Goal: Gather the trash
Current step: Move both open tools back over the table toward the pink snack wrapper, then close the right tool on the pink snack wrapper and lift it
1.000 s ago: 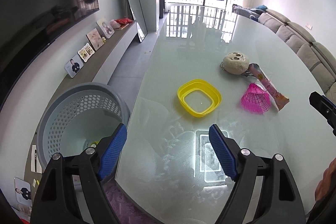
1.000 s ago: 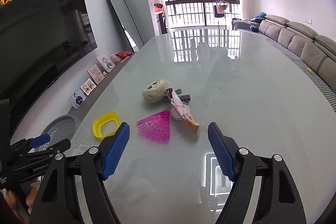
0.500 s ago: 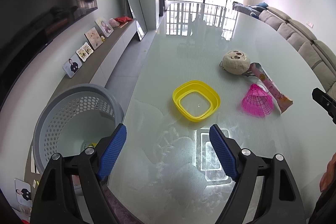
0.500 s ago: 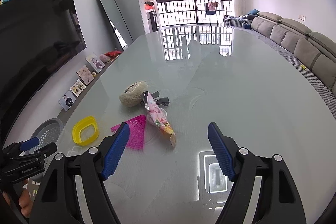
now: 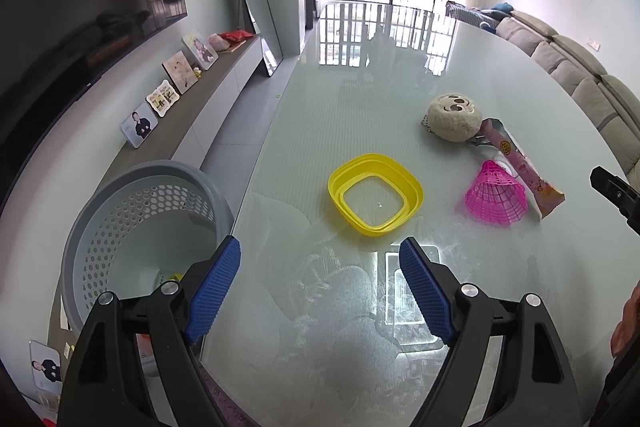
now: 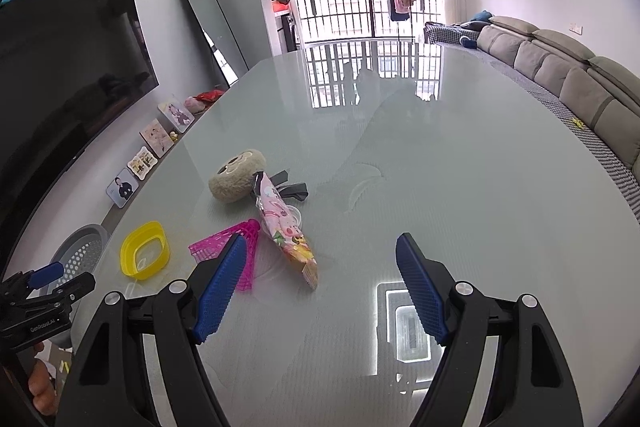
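Pink snack wrapper [image 6: 286,231] lies flat on the glass table [image 6: 460,187], just ahead of the right gripper [image 6: 320,275] and a little toward its left finger; nothing touches it. A pink mesh cone [image 6: 230,251] lies beside the wrapper, partly hidden behind that left fingertip. Beyond the wrapper, a round beige plush toy [image 6: 238,181] touches its far end. Yellow square dish [image 5: 376,201] sits straight ahead of the left gripper [image 5: 320,281], well apart from the wrapper. Grey perforated basket [image 5: 140,223] stands off the table edge, beside the left gripper's left finger. Both grippers are spread wide, empty, and angled down over the table. Grey sofa [image 6: 560,79] runs along the far right.
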`<state>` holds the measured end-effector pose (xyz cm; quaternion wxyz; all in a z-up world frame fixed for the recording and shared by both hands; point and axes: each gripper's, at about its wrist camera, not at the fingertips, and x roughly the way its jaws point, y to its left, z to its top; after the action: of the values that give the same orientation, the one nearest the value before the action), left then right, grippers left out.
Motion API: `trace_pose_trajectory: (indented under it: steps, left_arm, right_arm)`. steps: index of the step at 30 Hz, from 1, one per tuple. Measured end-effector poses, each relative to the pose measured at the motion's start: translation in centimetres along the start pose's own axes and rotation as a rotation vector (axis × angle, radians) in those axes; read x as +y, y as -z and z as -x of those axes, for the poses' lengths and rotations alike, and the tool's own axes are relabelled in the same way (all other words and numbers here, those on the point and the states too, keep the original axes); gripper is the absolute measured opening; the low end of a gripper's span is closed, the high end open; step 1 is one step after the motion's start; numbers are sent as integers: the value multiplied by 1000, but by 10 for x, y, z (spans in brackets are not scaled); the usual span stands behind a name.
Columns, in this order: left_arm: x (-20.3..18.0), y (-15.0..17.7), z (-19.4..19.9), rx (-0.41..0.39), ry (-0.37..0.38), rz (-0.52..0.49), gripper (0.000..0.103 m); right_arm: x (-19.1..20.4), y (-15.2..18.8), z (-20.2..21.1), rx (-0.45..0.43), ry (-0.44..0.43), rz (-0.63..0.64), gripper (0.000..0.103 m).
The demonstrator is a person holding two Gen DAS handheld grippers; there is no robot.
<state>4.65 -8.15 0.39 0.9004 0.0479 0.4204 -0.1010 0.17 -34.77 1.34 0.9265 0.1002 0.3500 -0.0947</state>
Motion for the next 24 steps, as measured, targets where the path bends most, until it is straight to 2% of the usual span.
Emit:
trace_pose_trajectory:
  steps: [10, 21, 24]
  left_arm:
    - [3, -2, -8, 10, -8, 7, 81]
    - [3, -2, -18, 28, -14, 12, 81]
    - [3, -2, -21, 32, -12, 13, 81]
  right_arm:
    - [18, -4, -39, 65, -27, 59, 74]
    - [32, -8, -82, 125, 17, 136, 73]
    - [32, -8, -89, 135, 20, 144, 67]
